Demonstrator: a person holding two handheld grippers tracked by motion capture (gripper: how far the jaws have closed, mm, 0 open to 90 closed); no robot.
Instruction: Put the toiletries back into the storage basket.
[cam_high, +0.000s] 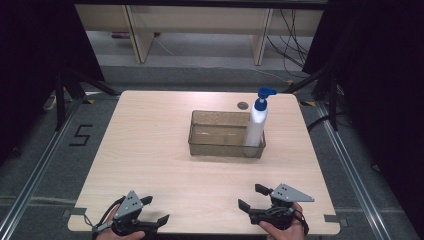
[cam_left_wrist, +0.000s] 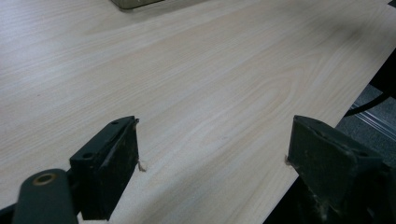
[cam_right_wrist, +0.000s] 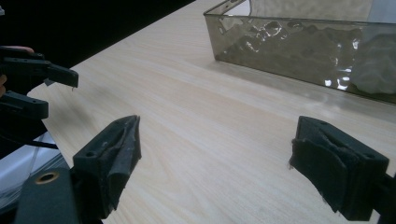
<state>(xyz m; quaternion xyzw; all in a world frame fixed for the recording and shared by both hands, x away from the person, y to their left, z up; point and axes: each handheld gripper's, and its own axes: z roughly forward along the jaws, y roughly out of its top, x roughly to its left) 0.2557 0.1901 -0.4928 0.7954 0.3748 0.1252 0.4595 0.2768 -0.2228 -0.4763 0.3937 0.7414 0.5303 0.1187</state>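
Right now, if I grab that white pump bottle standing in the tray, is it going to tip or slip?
The pump bottle is tall and narrow and stands upright in the right end of the clear tray, so a high push would probably tip it. Its smooth white body may be slippery. The tray wall beside it might catch it.

I see a pale wooden table (cam_high: 150, 150) under everything. Well ahead of my right fingers (cam_high: 245, 205) sits a clear smoky bin (cam_high: 220, 146), and a white pump bottle (cam_high: 255, 127) with a blue top stands upright in the bin's right end. A small dark round spot (cam_high: 243, 105) lies on the table just past the bin. Ahead and left of my left fingers (cam_high: 162, 219), off the table, a "5" (cam_high: 81, 135) is marked on the grey floor (cam_high: 45, 165). Black cables (cam_high: 292, 37) trail far beyond.
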